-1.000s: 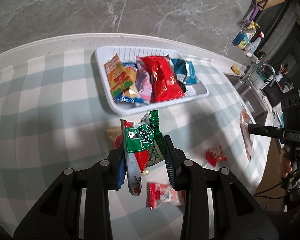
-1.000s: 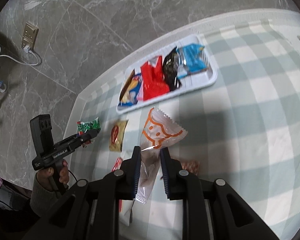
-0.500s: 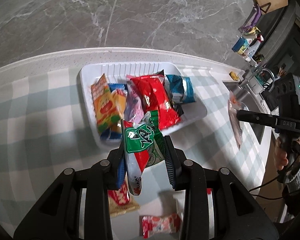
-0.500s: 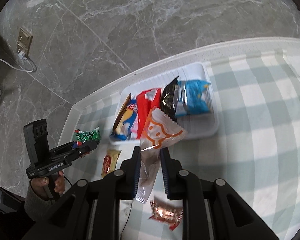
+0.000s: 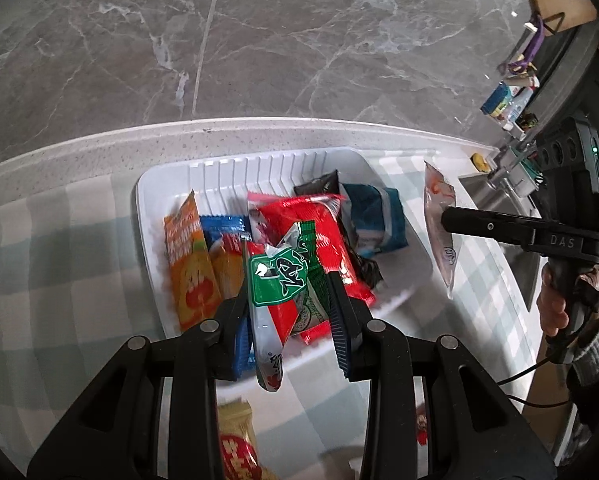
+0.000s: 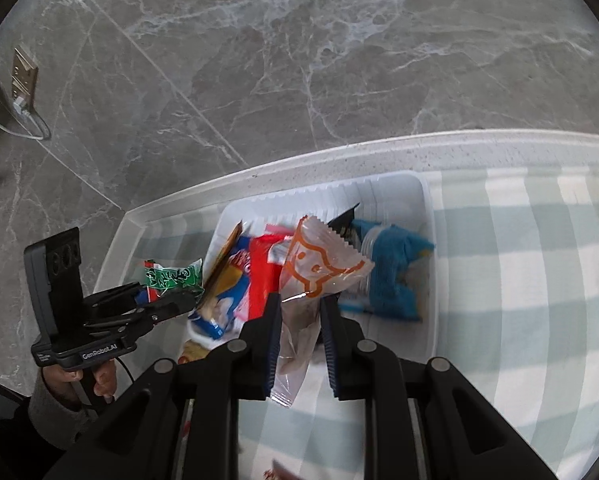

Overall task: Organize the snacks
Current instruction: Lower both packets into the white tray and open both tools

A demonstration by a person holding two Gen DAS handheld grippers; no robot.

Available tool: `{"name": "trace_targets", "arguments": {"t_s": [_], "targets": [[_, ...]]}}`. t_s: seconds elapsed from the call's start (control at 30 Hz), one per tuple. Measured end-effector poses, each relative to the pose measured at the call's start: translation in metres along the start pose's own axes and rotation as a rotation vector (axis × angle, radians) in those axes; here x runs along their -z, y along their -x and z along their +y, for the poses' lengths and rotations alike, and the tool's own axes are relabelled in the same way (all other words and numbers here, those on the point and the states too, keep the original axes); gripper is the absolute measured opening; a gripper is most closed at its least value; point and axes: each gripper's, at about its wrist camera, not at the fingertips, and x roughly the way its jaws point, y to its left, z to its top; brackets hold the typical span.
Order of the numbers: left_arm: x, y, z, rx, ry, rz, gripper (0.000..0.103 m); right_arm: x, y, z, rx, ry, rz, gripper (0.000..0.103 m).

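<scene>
Over the white tray (image 5: 167,184), closer in than half a second before, both packets now hung above the heap of snacks. Left gripper (image 5: 293,312): clamped on the green-and-red packet (image 5: 277,280), blue pads pressed narrow against its sides, its tail dangling below. Right gripper (image 6: 297,322): pinched on the clear packet with orange print (image 6: 319,268), nearly closed, printed end fanned out above the red (image 6: 259,276) and blue (image 6: 391,272) bags. On the checked cloth (image 5: 59,280), a yellow packet (image 5: 237,440).
</scene>
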Motion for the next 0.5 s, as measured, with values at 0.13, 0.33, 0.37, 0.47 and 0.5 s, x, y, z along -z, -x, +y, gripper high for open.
{"name": "trace_targets", "arguments": {"t_s": [0.13,0.33,0.37,0.47,0.5], "targets": [[-0.008,-0.013,0.001,-0.005,0.009,0.007,0.031,-0.013,-0.012,-0.003,0.012,0.028,0.014,0.021],[-0.019,-0.03,0.005,-0.018,0.026,0.011,0.031,-0.027,-0.031,-0.002,0.037,0.078,0.033,0.021],[-0.021,-0.032,0.006,-0.021,0.027,0.011,0.031,-0.028,-0.034,-0.002,0.038,0.084,0.037,0.021],[-0.025,-0.037,0.008,-0.029,0.034,0.009,0.031,-0.033,-0.042,-0.001,0.06,0.117,0.041,0.021],[-0.026,-0.039,0.008,-0.034,0.031,0.009,0.031,-0.034,-0.043,0.0,0.065,0.127,0.04,0.021]]}}
